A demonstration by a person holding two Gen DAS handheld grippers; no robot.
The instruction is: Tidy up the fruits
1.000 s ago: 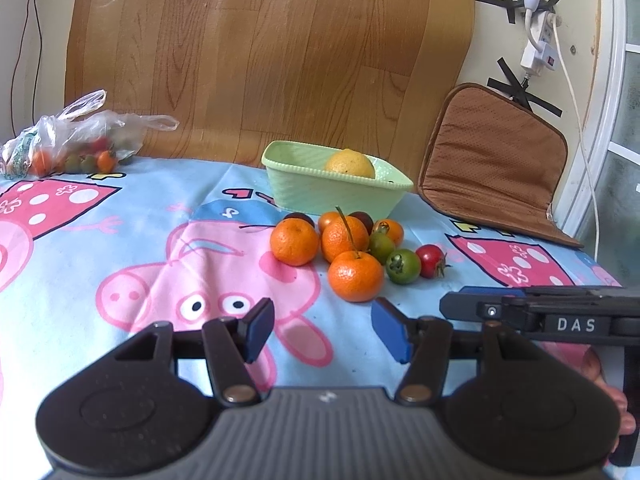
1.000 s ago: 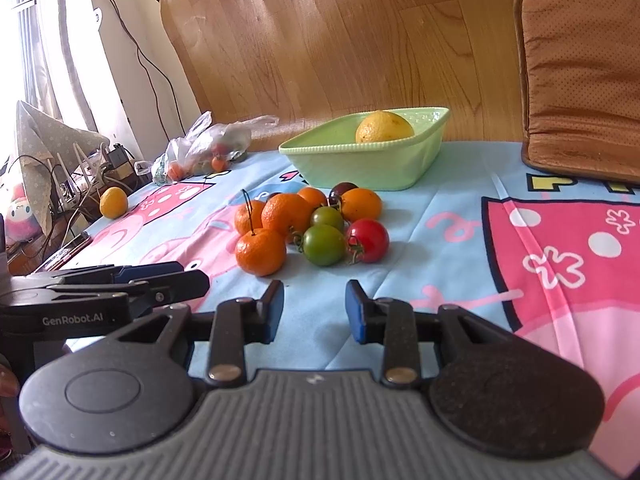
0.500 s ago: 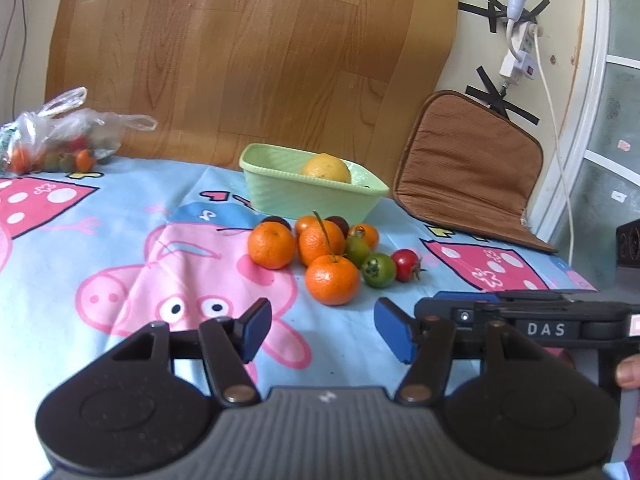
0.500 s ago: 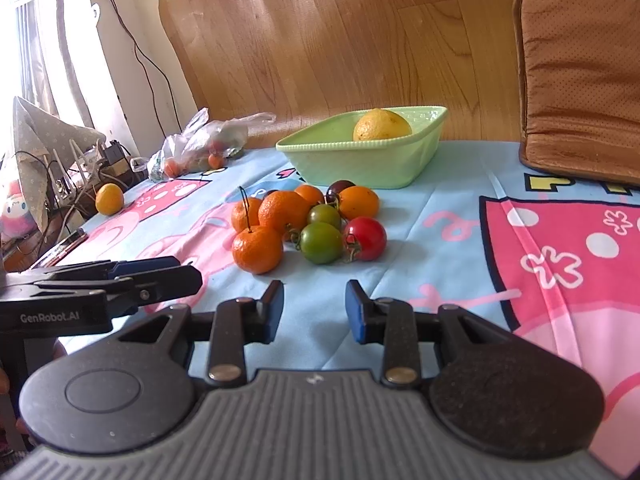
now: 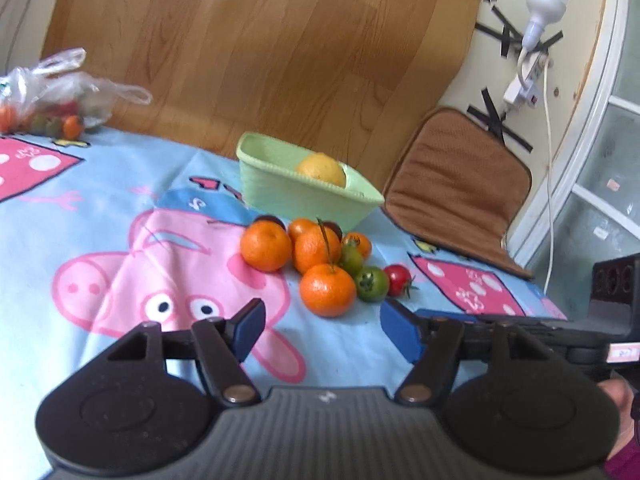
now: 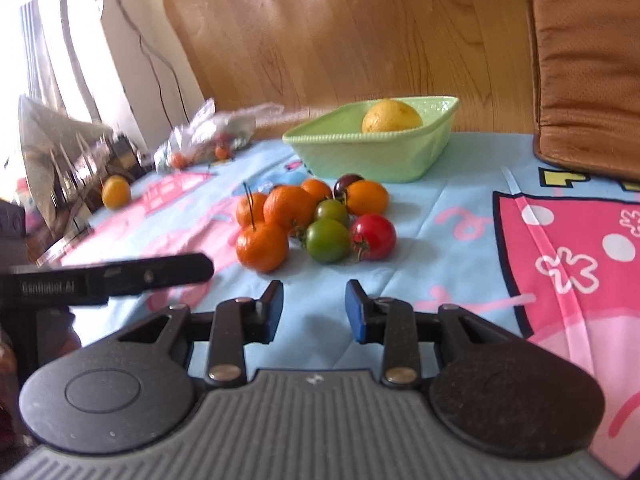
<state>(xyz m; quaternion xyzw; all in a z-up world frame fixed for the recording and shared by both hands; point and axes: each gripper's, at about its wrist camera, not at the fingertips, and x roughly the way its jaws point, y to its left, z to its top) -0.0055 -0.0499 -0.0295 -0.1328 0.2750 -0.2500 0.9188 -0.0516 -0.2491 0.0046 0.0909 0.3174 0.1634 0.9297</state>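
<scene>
Hovering low over the counter [image 5: 100, 200], the left tongs [image 5: 322, 330] stand spread wide and hold nothing, with the nearest mandarin [image 5: 328, 290] just above their gap at frame centre. The right tongs [image 6: 314, 310] are also parted and empty, below the fruit cluster [image 6: 316, 220] in the middle of the frame. Behind the cluster, toward upper centre, a green basket [image 6: 372, 156] holds one yellow citrus [image 6: 392, 117]. A plastic bag [image 5: 52, 96] of small fruit lies at upper left.
</scene>
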